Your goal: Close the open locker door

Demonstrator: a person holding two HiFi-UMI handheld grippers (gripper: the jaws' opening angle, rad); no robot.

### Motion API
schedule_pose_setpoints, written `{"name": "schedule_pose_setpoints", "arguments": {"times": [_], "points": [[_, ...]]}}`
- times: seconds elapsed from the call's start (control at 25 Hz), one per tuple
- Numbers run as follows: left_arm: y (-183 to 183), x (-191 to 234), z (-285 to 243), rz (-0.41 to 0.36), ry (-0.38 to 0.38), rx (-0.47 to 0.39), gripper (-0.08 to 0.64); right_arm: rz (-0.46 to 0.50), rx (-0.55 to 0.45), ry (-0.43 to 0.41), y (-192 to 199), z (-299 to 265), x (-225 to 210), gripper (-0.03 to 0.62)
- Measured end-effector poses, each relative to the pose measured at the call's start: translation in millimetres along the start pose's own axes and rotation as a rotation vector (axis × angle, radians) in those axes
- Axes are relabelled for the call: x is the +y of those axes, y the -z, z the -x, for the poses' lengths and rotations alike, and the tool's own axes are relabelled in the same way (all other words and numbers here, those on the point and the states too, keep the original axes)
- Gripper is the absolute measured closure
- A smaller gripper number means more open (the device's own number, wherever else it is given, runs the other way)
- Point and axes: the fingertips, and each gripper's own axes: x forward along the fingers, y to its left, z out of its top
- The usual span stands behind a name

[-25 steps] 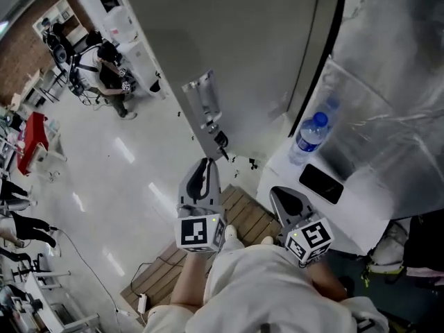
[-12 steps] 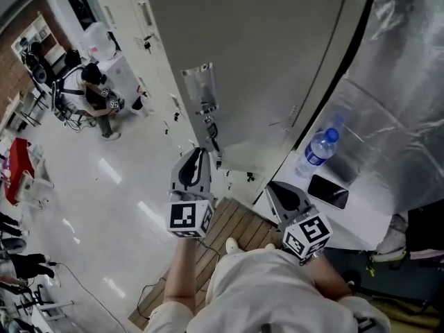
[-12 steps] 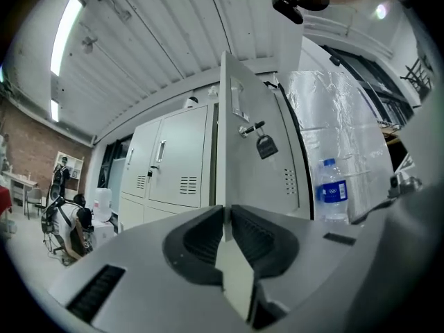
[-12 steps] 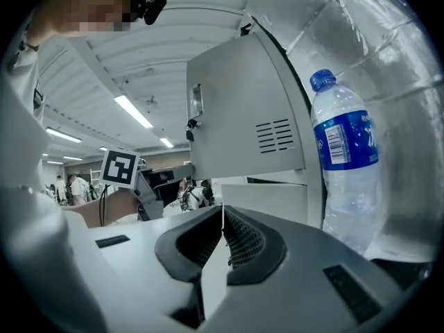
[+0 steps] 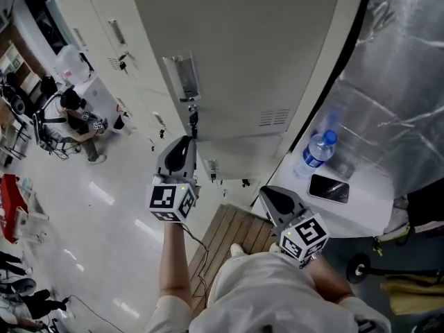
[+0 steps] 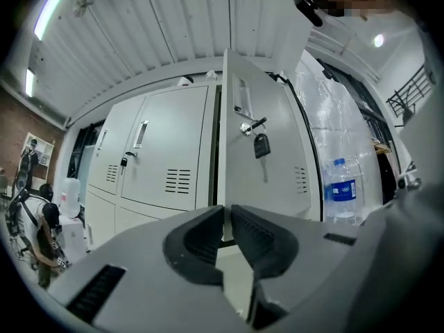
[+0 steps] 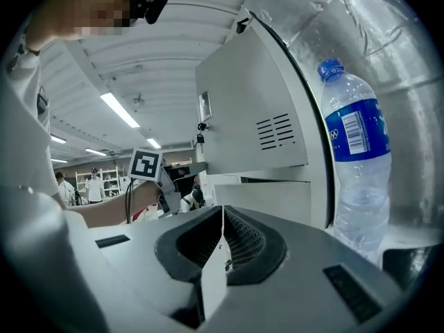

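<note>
The left gripper (image 5: 182, 148), jaws nearly together and empty, points at the free edge of the open locker door (image 5: 243, 61), just below the key (image 5: 193, 120) in its lock. The approach seems in hand; next comes a push on the panel toward its frame. The right gripper (image 5: 274, 200), jaws together, hangs near the water bottle (image 5: 317, 151).

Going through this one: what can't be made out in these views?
Locker inside: in the head view the open door covers it.
Whether the left gripper touches the door: the head view shows it overlapping the door, and neither view gives depth.
Bottle base: hidden by the right gripper's body in the right gripper view.
Key markings: too small everywhere.
</note>
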Motion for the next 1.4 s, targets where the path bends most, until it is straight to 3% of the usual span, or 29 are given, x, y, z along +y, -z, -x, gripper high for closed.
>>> {"name": "schedule_pose_setpoints", "arguments": {"times": [0.32, 0.72, 1.4], "points": [[2, 15, -37, 0.029, 0.097, 0.003, 0.518, -0.008, 0.013, 0.081, 6, -3, -11, 0.563], [5, 26, -74, 0.012, 0.169, 0.071, 0.518, -0.007, 0.044, 0.136, 14, -3, -12, 0.563], [9, 31, -117, 0.043, 0.156, 0.092, 0.520, -0.026, 0.040, 0.207, 19, 12, -21, 0.563]]}}
